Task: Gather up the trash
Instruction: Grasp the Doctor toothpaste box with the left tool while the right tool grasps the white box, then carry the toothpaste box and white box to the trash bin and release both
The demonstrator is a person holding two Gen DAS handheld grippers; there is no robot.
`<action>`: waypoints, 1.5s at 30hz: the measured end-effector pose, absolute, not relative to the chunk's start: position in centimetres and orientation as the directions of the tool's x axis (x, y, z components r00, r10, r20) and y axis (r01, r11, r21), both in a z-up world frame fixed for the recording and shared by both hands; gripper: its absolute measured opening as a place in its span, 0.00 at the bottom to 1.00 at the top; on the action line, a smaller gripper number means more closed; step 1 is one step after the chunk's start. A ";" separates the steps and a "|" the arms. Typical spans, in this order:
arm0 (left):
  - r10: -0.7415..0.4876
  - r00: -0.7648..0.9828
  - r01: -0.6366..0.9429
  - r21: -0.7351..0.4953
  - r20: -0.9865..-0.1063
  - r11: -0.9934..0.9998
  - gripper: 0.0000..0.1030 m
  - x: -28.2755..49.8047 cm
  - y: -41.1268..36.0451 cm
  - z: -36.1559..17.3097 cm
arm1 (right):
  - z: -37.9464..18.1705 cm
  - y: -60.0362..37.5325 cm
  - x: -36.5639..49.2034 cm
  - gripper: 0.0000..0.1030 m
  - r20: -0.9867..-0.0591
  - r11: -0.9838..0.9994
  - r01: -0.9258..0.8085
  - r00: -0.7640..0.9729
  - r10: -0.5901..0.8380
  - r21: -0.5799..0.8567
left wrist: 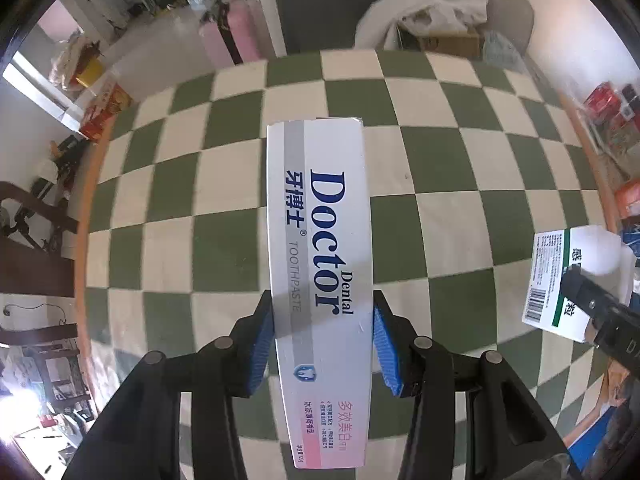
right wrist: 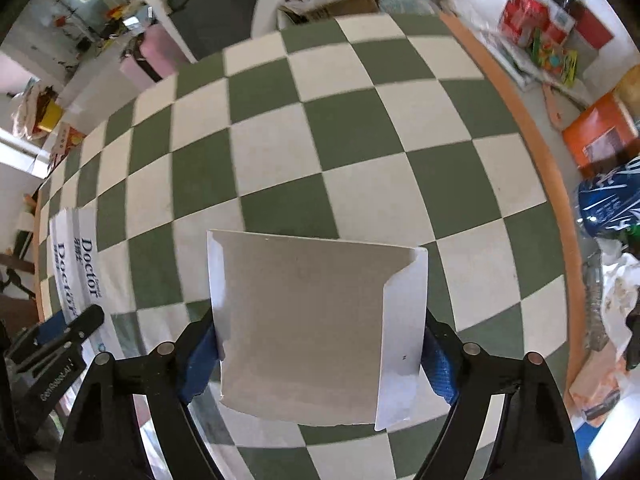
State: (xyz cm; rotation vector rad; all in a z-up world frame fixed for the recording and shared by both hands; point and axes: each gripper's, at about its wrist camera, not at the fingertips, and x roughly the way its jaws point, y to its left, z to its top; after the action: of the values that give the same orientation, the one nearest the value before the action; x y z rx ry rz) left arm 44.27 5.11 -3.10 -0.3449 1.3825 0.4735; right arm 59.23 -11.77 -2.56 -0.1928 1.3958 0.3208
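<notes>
Your left gripper (left wrist: 323,340) cuts off the near end of the toothpaste box (left wrist: 320,272), clamped by its long sides between both blue pads above the middle of the checkered tabletop (left wrist: 440,220). Your right gripper (right wrist: 320,354) points down near the tabletop's right edge, squeezing a white medicine box (right wrist: 316,328); its print faces away. Clutter beyond the orange rim (right wrist: 532,128) is blurred
</notes>
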 end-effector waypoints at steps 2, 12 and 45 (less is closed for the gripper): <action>0.125 0.145 -0.521 0.032 -0.982 0.853 0.41 42.7 4.6 -2.1 | -1.3 -10.6 57.8 0.83 -0.979 0.937 -0.346 0.163 0.119 0.056; 0.156 0.304 -0.526 -0.030 -0.940 0.850 0.41 30.1 5.2 2.8 | 5.7 -11.0 45.2 0.83 -0.942 0.903 -0.423 0.271 0.199 0.069; -0.385 -0.014 -0.754 -0.243 -0.923 0.610 0.42 -3.3 0.6 -38.3 | -33.6 -22.4 5.8 0.83 -0.937 0.915 -0.280 -0.279 0.212 0.290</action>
State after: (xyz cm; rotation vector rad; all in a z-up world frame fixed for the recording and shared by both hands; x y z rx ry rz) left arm -3.27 0.58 -38.33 -0.9639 1.6273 0.3806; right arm 5.84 -22.43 -33.56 -0.0510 1.7918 0.4742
